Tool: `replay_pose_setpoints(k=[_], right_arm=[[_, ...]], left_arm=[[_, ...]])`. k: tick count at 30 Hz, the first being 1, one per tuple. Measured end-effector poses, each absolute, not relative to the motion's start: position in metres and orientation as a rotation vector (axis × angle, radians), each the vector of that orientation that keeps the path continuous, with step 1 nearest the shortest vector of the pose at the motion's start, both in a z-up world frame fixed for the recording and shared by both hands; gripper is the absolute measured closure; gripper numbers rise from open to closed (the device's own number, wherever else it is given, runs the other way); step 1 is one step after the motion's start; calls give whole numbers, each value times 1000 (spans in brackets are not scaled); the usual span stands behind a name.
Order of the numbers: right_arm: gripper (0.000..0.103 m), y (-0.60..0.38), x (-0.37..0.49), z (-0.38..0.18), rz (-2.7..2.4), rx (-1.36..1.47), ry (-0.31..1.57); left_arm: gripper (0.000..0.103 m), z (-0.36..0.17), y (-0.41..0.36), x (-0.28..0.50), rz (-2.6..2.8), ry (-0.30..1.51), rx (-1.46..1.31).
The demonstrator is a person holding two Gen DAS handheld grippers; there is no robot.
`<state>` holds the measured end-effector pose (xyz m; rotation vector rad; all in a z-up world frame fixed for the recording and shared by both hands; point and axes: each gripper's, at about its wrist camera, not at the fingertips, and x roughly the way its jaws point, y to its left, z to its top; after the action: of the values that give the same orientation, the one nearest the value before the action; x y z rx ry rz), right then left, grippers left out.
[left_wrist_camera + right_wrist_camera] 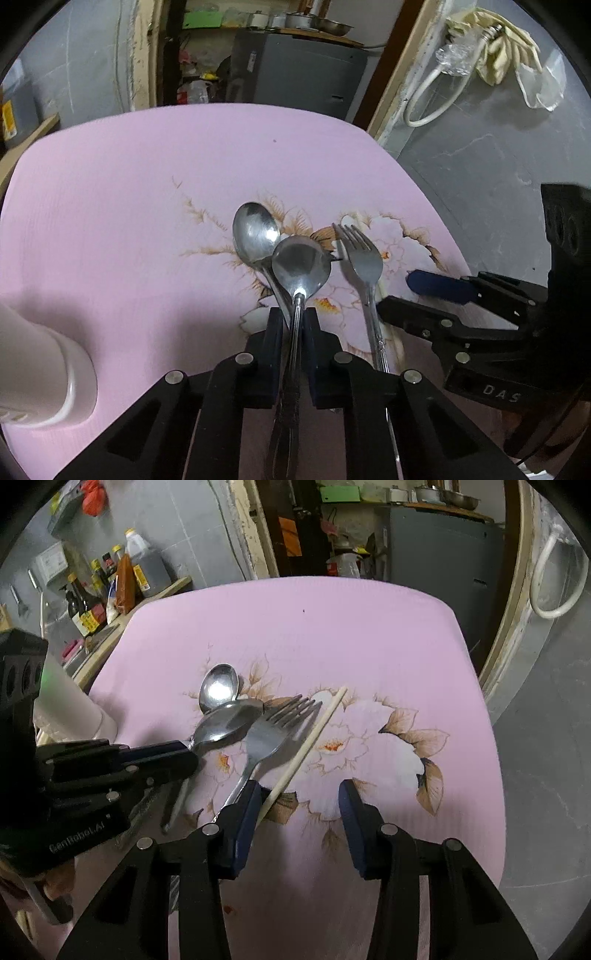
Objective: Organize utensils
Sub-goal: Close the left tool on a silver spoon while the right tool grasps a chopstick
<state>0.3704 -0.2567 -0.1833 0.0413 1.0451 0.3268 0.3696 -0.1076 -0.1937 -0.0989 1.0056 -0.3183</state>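
Observation:
Two steel spoons, a steel fork and a pale chopstick lie on a pink flowered tablecloth [110,184]. My left gripper [293,314] is shut on the neck of the nearer spoon [301,266]. The other spoon [255,232] lies just behind it, and its handle runs in beside my fingers. The fork [360,254] lies to the right. In the right wrist view my right gripper [299,812] stands open above the cloth. The chopstick [310,738] ends against its left finger [245,812], and the fork [273,731] passes just outside that finger. The left gripper [184,753] holds the spoon [229,720] there.
A white cylindrical cup [55,369] stands at the cloth's left side, close to the left gripper [74,701]. Sauce bottles [110,579] crowd a shelf beyond the table's left corner. Grey floor lies off the table's right edge [495,738].

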Motion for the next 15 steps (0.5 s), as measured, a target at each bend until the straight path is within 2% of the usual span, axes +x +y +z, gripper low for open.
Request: replay_pose_setpoints(k=[6,9,11,15], right_arm=[[64,-245,376,-183,291,-2,1070],[76,-243,377,-181,279,-24,1087],[89,-245,375,-180,290,-6,1103],[93,-254,368,-181,298,47,1129]], left_arm=[[93,-194,-104,369,-308,1034,-116],[95,-193,-101,369,-304,1048,-151],[95,-193,-100,366,-304,1055,-174],[96,-192,-99,358,-305,1070,-214]])
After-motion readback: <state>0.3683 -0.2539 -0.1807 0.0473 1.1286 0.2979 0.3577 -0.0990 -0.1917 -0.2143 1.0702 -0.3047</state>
